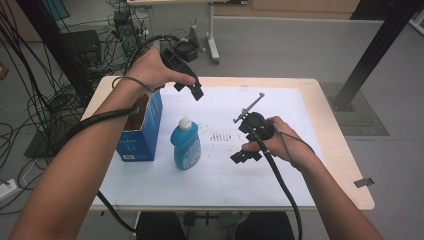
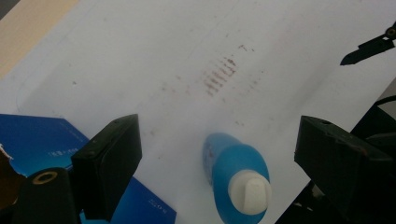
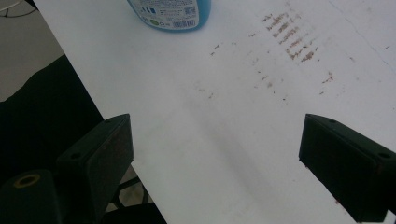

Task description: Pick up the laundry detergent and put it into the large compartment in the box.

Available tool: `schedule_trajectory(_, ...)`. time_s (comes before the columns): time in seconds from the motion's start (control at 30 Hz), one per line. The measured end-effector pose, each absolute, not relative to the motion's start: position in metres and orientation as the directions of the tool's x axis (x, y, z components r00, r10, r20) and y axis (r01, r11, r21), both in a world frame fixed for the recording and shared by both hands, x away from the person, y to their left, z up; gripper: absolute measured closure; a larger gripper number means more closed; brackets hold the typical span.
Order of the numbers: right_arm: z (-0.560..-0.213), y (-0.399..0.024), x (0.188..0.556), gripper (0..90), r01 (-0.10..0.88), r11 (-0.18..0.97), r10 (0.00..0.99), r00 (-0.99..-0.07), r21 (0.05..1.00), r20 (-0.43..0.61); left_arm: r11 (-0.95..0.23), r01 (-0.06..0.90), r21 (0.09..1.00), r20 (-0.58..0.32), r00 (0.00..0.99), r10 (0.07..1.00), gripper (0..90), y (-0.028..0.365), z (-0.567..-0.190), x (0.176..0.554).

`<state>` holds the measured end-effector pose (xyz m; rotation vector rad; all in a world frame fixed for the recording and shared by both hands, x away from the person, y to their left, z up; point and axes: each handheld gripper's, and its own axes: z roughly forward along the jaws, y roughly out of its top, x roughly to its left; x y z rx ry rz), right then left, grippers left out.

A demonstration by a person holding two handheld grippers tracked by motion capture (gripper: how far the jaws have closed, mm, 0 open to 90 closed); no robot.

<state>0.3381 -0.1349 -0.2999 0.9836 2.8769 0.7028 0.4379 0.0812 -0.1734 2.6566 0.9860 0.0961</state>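
A blue bottle point(image 1: 186, 143) with a white cap stands upright on the white sheet point(image 1: 220, 175); the left gripper view shows this bottle point(image 2: 238, 173) from above, and its base point(image 3: 170, 14) is at the top of the right gripper view. A tall blue box point(image 1: 142, 127), open at the top, stands just left of it. My left gripper point(image 1: 189, 90) is held in the air above and behind the bottle, open, its jaws point(image 2: 219, 135) wide apart around nothing. My right gripper point(image 1: 242, 141) hovers low to the right of the bottle, open and empty point(image 3: 219, 135).
Brownish smudges point(image 1: 220, 136) mark the sheet between bottle and right gripper. The wooden tabletop point(image 1: 345, 150) shows around the sheet. Cables point(image 1: 30, 115) and equipment crowd the floor at left. A black post point(image 1: 372, 55) rises at the back right.
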Motion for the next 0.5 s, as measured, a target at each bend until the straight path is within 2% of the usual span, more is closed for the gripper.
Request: schedule_trajectory(0.5, -0.303, -0.133, 0.339, 9.9, 0.570, 0.704, 0.580, -0.806, 0.423, 0.122, -0.741, 0.602, 0.297, -0.028, 0.781, 0.624, 14.6, 0.080, -0.171, 0.417)
